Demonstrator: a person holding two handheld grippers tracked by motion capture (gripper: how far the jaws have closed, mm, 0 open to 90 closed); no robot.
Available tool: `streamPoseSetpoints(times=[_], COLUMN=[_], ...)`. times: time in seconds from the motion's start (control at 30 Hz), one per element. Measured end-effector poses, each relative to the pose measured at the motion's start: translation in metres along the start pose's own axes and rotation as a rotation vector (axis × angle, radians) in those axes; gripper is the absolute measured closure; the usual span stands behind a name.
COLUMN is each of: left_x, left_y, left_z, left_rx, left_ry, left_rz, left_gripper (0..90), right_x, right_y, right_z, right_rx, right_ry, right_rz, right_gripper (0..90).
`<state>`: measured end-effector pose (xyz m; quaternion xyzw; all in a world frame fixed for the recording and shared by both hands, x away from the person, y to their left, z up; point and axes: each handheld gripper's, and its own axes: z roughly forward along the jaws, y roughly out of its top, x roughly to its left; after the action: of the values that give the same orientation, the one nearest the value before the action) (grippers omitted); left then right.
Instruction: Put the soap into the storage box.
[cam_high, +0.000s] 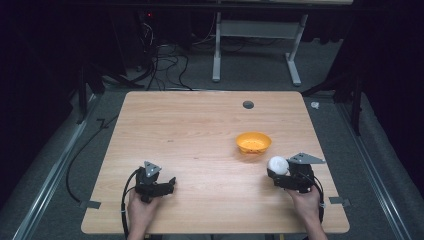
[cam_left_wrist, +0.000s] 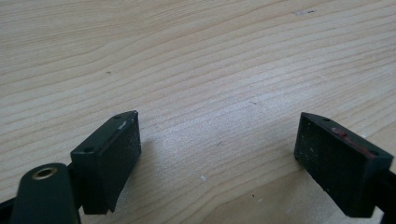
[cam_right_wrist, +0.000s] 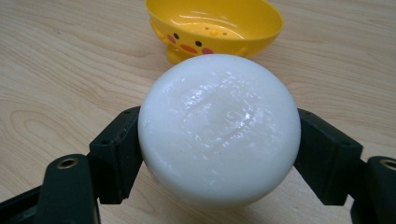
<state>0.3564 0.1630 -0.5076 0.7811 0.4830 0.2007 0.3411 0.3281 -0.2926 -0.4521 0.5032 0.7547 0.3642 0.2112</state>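
Holding the white ball (cam_right_wrist: 219, 128) snug is the main job for the right gripper (cam_high: 283, 175) now, and my guess is that the ball is meant to go into the yellow bowl (cam_high: 254, 142); to do that well, the hand should keep the squeeze soft but firm, lift the ball a bit higher than the bowl's rim, carry it slowly toward 11 o'clock, and let go only when it hangs over the middle of the bowl, because a round, smooth ball may roll away if it drops on the rim; in the right gripper view the two black jaws are spread about as wide as the ball, one pressing on each side of it, so this gripper is grasping the ball near the table's front edge at about 4 o'clock; the left gripper (cam_high: 156, 186) sits at about 7 o'clock on the wooden table (cam_high: 200, 130), and in the left gripper view its jaws stand far apart with bare wood between them, so it is released and holds nothing; just past the ball waits the bowl, with a little duck face on its side; far off at 12 o'clock is a small dark hole (cam_high: 248, 104) in the table.
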Motion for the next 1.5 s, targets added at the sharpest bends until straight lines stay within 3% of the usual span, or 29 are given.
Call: streamPoseSetpoints(times=[0.63, 0.87, 1.5], left_x=[0.0, 0.0, 0.0], left_y=[0.0, 0.0, 0.0], left_z=[0.0, 0.0, 0.0], left_rx=[-0.001, -0.002, -0.002], left_ry=[0.0, 0.0, 0.0], left_rz=[0.0, -0.001, 0.0], left_gripper=[14.9, 14.9, 15.0], right_x=[0.001, 0.002, 0.008], right_y=[0.019, 0.03, 0.054], right_z=[-0.006, -0.005, 0.009], right_rx=[-0.05, -0.069, -0.066], right_ry=[0.024, 0.057, 0.089], right_rz=[0.008, 0.023, 0.015], right_gripper=[24.9, 25.0, 24.9])
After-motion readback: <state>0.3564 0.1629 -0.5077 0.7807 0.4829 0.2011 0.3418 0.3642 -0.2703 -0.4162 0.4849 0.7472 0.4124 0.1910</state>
